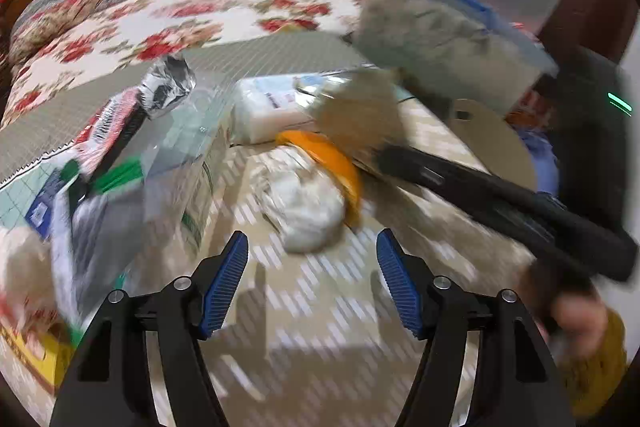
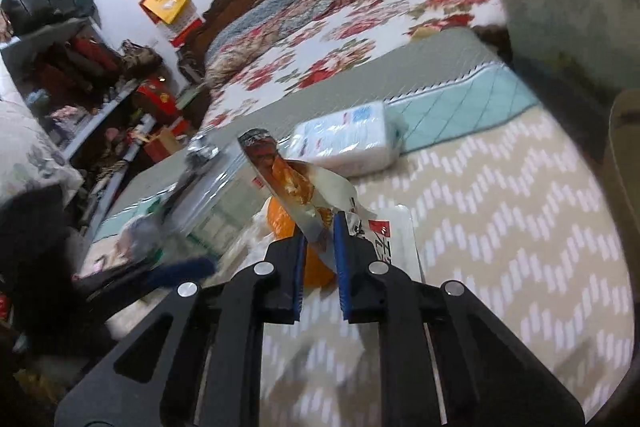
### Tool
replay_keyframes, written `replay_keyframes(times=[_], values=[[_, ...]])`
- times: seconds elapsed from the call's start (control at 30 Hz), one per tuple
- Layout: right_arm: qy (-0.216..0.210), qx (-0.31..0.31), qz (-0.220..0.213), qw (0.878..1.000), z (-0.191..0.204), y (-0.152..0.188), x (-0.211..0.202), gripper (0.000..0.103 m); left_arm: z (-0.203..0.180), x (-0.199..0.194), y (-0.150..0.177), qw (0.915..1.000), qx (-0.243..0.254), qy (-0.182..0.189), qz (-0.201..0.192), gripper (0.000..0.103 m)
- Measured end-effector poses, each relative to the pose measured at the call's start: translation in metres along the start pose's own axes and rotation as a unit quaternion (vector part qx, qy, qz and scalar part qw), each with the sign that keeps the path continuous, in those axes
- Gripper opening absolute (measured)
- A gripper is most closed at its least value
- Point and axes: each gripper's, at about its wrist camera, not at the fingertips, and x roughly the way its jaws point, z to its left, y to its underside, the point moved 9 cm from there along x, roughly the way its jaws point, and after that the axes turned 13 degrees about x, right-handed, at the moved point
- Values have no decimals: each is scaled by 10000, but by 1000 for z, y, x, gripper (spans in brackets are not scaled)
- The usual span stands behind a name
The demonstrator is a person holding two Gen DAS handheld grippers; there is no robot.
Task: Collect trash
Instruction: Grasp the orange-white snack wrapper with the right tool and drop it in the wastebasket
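Note:
My right gripper (image 2: 320,233) is shut on a clear snack wrapper (image 2: 280,175) with orange-brown print, which stands up from its jaws. In the left wrist view that wrapper (image 1: 360,107) is a brown blur at the tip of the right gripper (image 1: 386,153). My left gripper (image 1: 312,247) is open, with nothing between its pads. Just beyond its fingertips lies a crumpled white wad (image 1: 308,215). An orange round piece (image 1: 340,163) sits behind the wad and also shows under the held wrapper as the orange piece (image 2: 280,227). A heap of wrappers (image 1: 120,147) lies at the left.
A white tissue pack (image 2: 348,139) lies at the far edge of the beige zigzag-patterned cloth (image 2: 500,227). A clear container with a blue lid (image 1: 460,27) stands at the right. A bed with a floral cover (image 2: 340,39) lies beyond. A hand (image 1: 580,315) holds the right tool.

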Motion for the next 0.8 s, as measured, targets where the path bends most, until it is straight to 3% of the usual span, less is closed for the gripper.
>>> replay_keyframes(times=[0.03,0.1,0.27,0.53,0.63,0.8], values=[[-66,31,-13,10000,-1,2,-5,16,2,7,-3,10000,-52,10,43,58],[-159,112,-64,9998,-4,5,-12,16,2,16,-8,10000,-57,27,71,43],[-293,352,-165,9988,-14,6,-24,16,-5,24,-9,9999,82,58,116,27],[-623,760,-496,9939,-25,8,-62,16,-14,-36,6,9991,338,-61,-236,26],[-856,988,-531,9900,-28,13,-77,16,-16,-57,24,9988,332,174,-314,26],[-1042,1298,-389,9853,-34,31,-87,16,-30,-53,51,9979,353,540,-85,27]])
